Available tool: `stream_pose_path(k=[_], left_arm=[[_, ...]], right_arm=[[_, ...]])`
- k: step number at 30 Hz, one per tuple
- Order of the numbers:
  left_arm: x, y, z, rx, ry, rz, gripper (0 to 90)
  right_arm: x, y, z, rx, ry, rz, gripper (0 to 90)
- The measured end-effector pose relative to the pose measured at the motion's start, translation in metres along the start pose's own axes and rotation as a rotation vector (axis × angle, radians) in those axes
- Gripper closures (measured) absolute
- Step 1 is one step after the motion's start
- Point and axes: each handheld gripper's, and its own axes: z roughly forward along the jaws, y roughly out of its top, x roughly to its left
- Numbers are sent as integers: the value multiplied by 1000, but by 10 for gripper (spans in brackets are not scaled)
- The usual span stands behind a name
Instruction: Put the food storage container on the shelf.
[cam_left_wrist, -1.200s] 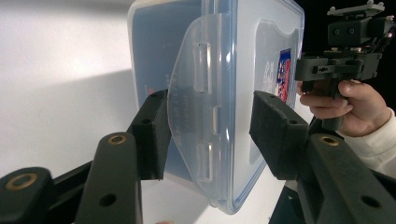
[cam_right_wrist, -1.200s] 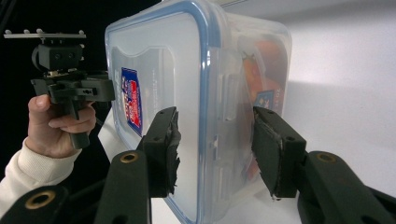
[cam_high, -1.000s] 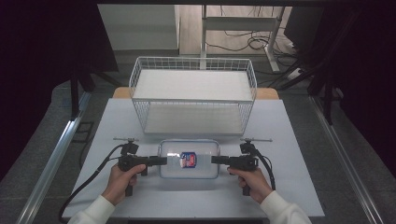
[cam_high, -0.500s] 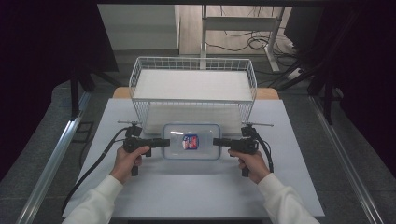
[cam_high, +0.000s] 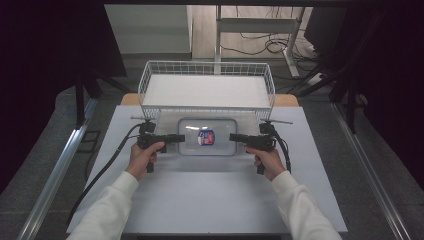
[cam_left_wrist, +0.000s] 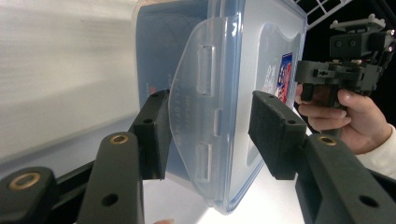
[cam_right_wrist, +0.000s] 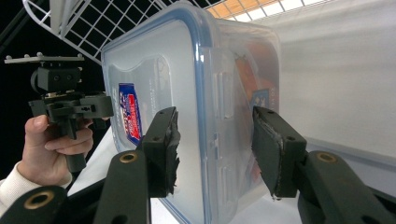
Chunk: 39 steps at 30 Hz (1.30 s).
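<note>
Clear lidded box (cam_high: 207, 137) sits on white table (cam_high: 210, 200), just before wire basket (cam_high: 207, 82). Left claw (cam_high: 179, 138) at its left end, right claw (cam_high: 233, 137) at its right end; both spread around the lid latches, not gripping.

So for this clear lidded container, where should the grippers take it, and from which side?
By the short ends of the container, one gripper from each side. Its latch flaps stick out there, thin enough to fit between open fingers, as the left gripper and right gripper show. The wire basket blocks its far side.
</note>
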Motion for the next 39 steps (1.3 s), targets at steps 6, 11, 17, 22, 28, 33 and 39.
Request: stream_pose_path(k=[6, 11, 17, 22, 28, 33, 39], left_arm=[[8, -3, 9, 6, -1, -14, 498], [11, -5, 13, 10, -2, -29, 498], [14, -6, 16, 15, 9, -48, 497], [17, -7, 16, 8, 8, -51, 495], [18, -8, 18, -16, 16, -89, 492], [20, -8, 20, -22, 16, -101, 484], [22, -8, 21, -35, 13, -125, 474]], right_arm=[[-8, -2, 3, 11, -18, 8, 523], [-11, -3, 3, 16, -24, 16, 520], [-16, -5, 8, 39, -43, 42, 516], [-19, -4, 10, 33, -36, 70, 515], [-18, -4, 12, 7, -58, 92, 509], [-15, -5, 14, -29, -111, 115, 506], [-12, -6, 17, -57, -142, 117, 506]])
